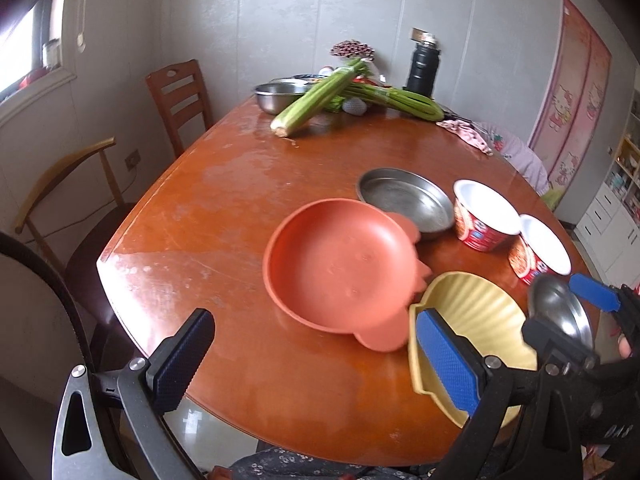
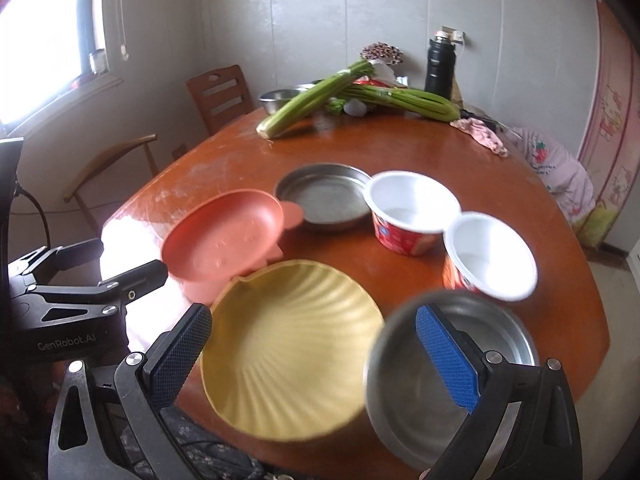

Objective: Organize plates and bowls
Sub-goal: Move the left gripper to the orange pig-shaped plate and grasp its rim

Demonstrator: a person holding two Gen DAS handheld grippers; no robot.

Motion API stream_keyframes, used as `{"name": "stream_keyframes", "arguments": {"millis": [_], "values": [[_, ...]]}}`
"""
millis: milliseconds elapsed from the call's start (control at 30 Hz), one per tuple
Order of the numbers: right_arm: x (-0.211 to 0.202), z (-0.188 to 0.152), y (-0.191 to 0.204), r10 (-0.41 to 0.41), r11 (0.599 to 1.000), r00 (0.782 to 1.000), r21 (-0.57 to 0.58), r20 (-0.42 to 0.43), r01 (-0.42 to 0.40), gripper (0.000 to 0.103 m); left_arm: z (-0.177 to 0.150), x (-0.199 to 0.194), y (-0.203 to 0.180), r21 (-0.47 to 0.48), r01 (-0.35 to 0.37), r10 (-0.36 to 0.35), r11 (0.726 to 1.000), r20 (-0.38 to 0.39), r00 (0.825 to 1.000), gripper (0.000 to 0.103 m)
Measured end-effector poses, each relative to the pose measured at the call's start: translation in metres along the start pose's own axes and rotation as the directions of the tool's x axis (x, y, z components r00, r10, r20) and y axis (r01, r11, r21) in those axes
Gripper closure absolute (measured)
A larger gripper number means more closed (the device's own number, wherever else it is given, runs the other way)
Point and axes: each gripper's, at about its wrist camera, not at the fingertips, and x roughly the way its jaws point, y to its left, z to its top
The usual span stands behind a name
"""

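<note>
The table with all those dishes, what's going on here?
A person holds a gripper in each hand over the wooden table, sorting dishes. Both the left gripper and the right gripper are open and hold nothing. Laid out ahead are an orange plate, a yellow shell-shaped plate, two steel dishes and two red-and-white bowls. Nothing is stacked yet.

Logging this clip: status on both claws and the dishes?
Left claw open, empty, over the orange plate. Right claw open over the yellow shell plate. Steel bowl crowds its right finger.
</note>
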Motion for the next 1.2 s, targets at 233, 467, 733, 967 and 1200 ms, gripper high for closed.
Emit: {"name": "stream_keyframes", "arguments": {"millis": [233,467,733,967,1200], "values": [[0.03,0.031,0.014,0.038,0.999,0.998,-0.016,-0.047,-0.039,0.001,0.008,0.023,0.026,-0.057,0.007,-0.011,0.998,-0.077,0.997,0.002],[0.076,0.045,0.024,-0.007,0.999,0.988,-0.049,-0.157,0.0,0.001,0.018,0.049,0.045,-0.104,-0.005,-0.009,0.995,-0.143,0.99,0.002],[0.116,0.05,0.024,-0.037,0.999,0.973,-0.039,-0.227,0.029,0.006,0.024,0.079,0.049,-0.11,-0.009,-0.015,0.994,-0.21,0.978,0.004],[0.138,0.05,0.028,-0.008,0.999,0.961,-0.035,-0.276,-0.002,0.037,0.025,0.086,0.044,-0.102,0.009,-0.031,0.995,-0.222,0.975,0.015],[0.145,0.047,0.035,0.013,0.998,0.957,-0.056,-0.289,-0.03,0.045,0.027,0.092,0.036,-0.106,0.051,-0.074,0.993,-0.233,0.97,0.039]]}}
